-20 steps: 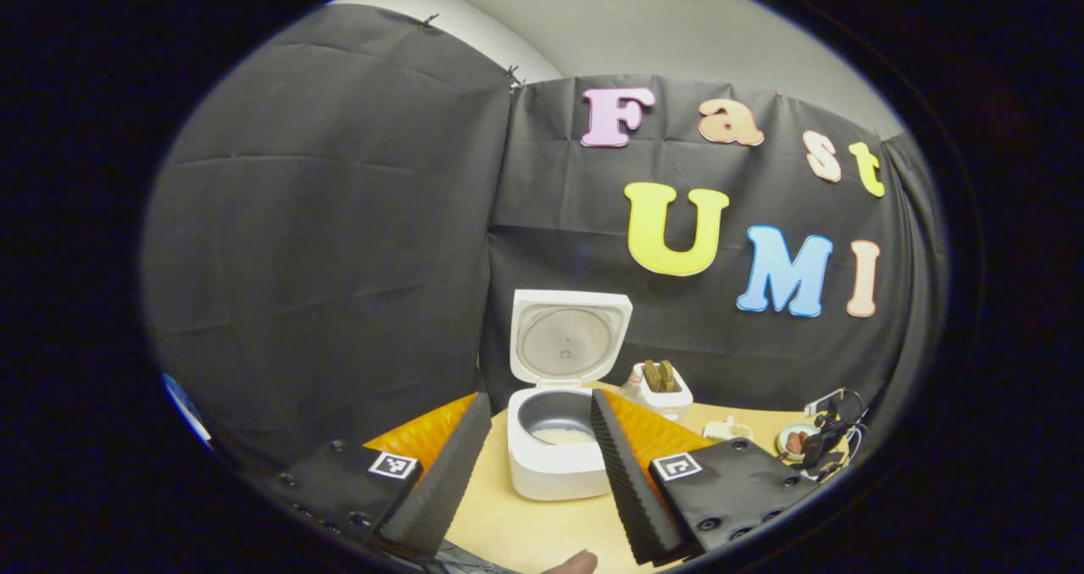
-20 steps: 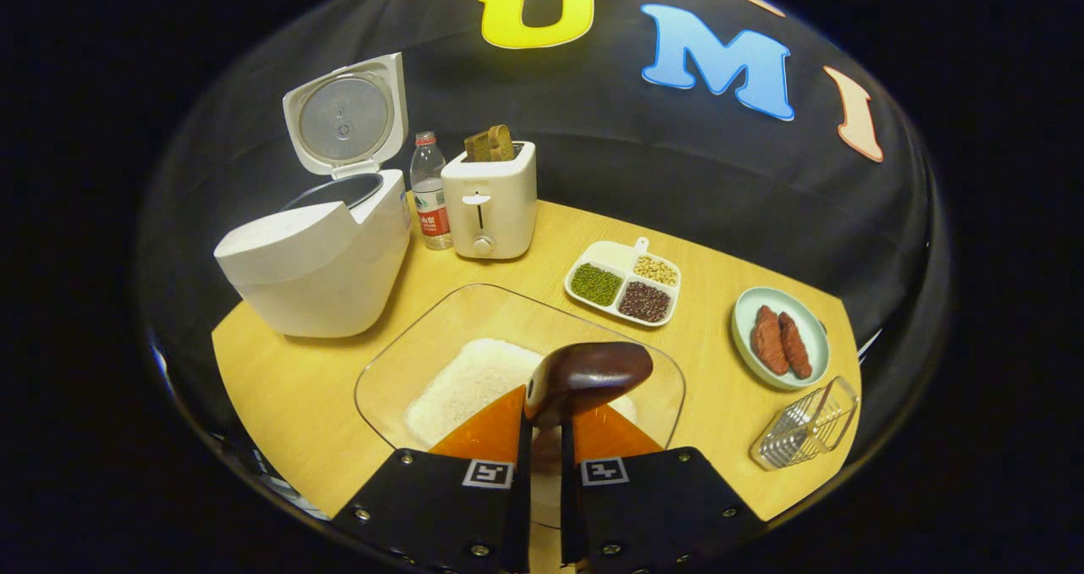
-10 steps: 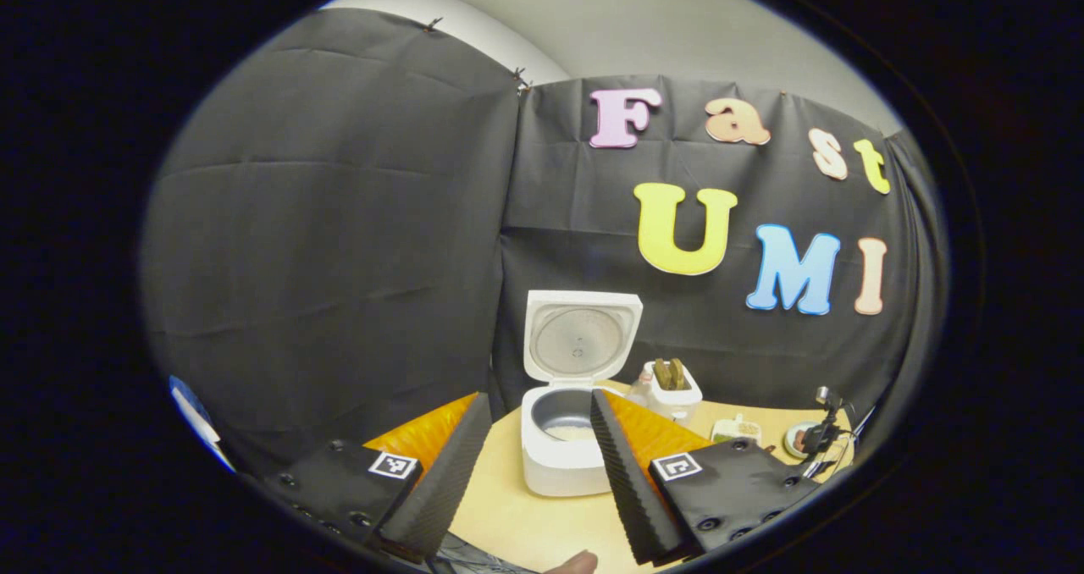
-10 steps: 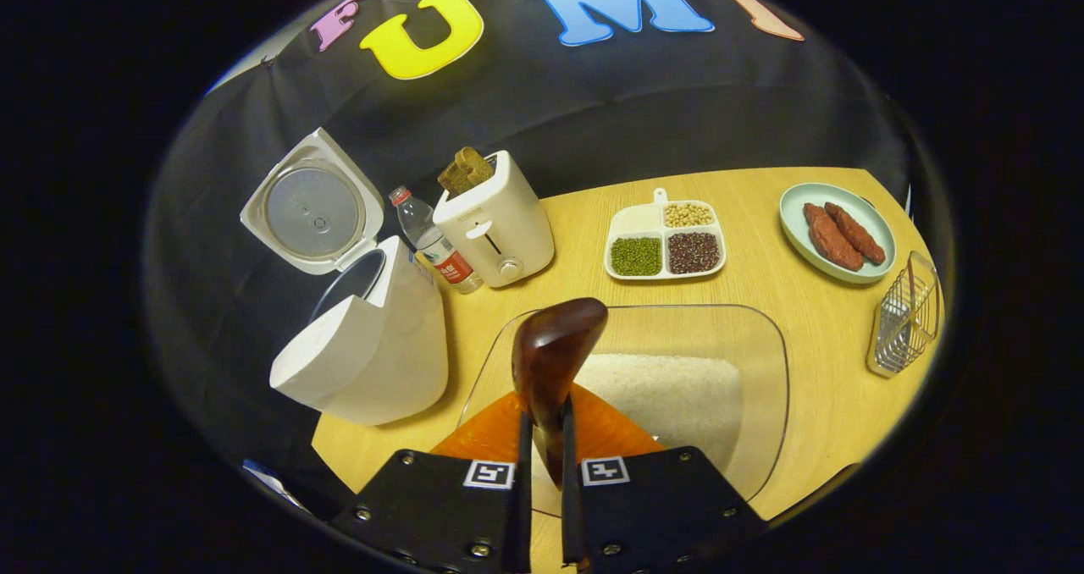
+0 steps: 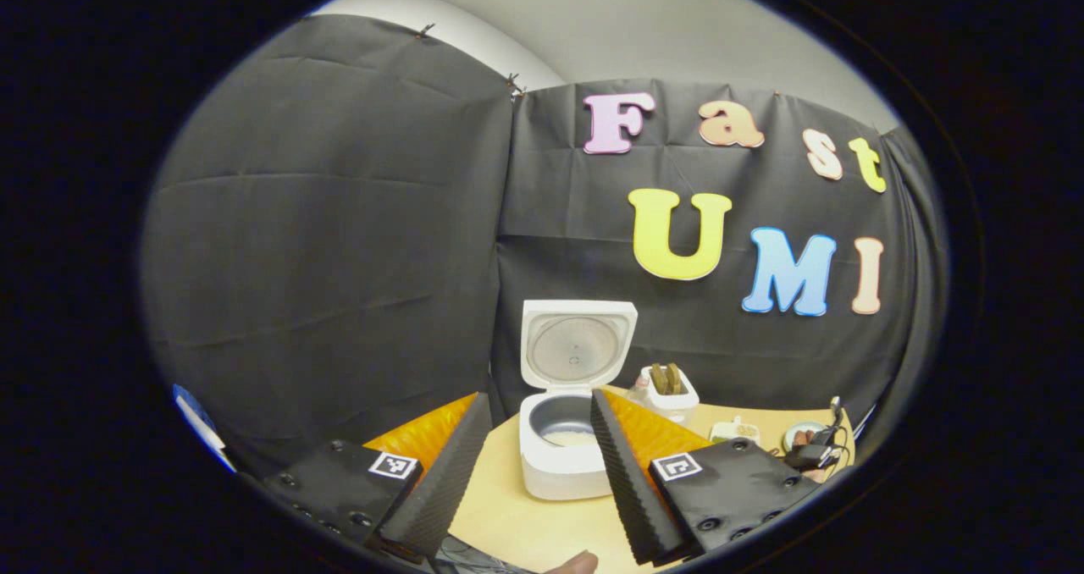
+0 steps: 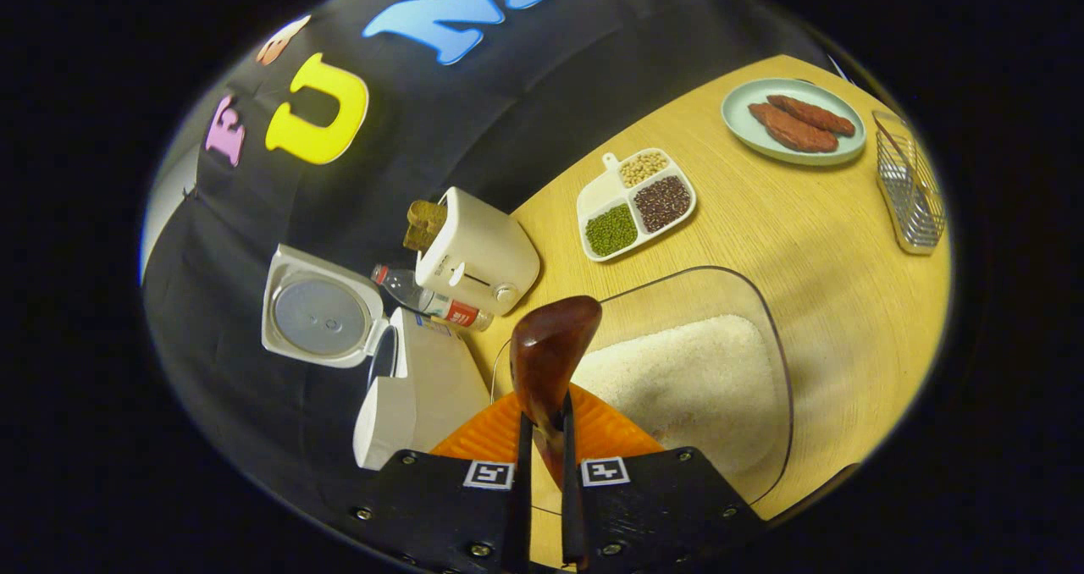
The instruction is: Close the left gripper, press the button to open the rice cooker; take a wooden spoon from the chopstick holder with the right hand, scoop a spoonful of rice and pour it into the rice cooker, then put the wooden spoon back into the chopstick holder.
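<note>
Fingers of the right gripper clench the wooden spoon above the glass dish of rice; left gripper fingers spread, released. Rice cooker stands open at the bench edge, some rice inside.

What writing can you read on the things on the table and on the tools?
Water bottle: print too small to read.
Right tool: square coded markers, no words.
Left tool: same markers, no words.
Toaster: nothing legible.
</note>
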